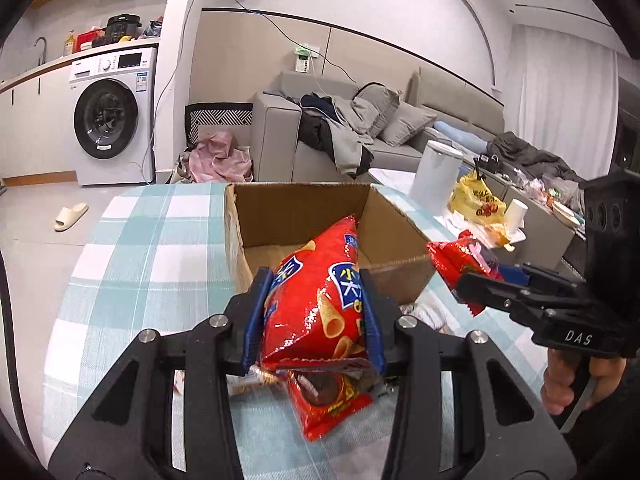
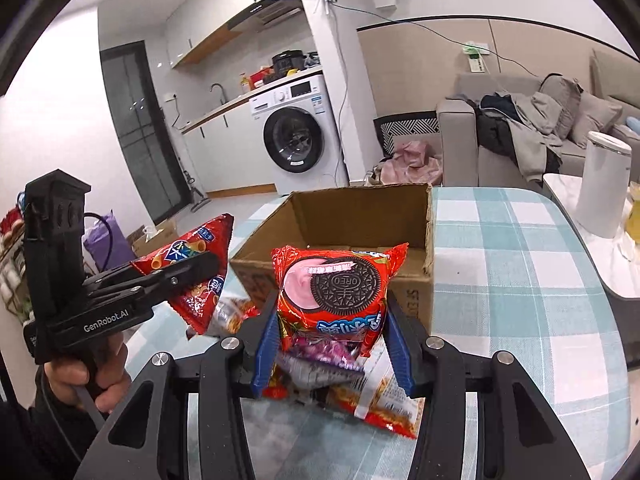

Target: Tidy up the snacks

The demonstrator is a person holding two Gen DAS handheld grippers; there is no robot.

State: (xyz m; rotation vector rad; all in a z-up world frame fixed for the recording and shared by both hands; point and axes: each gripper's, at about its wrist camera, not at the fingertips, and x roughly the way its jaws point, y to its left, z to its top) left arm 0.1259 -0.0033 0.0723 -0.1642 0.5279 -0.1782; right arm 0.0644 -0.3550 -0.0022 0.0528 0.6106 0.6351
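My left gripper point(image 1: 316, 316) is shut on a red bag of cone-shaped crisps point(image 1: 316, 300), held up in front of an open cardboard box point(image 1: 304, 208); the same bag point(image 2: 196, 276) hangs at the left of the right wrist view. My right gripper point(image 2: 332, 344) is shut on a red Oreo packet point(image 2: 336, 292), lifted just before the box point(image 2: 360, 216). The left wrist view has that packet point(image 1: 460, 264) at its right, with the right gripper point(image 1: 480, 284) on it. More snack packets lie on the table below: a red one point(image 1: 324, 404) and an orange-white one point(image 2: 384, 400).
The table has a teal-and-white checked cloth point(image 1: 132, 264). A white cylindrical appliance point(image 1: 436, 180) and a yellow bag point(image 1: 476, 200) stand to the right on a side table. Behind are a grey sofa point(image 1: 360, 136) with clothes and a washing machine point(image 1: 112, 120).
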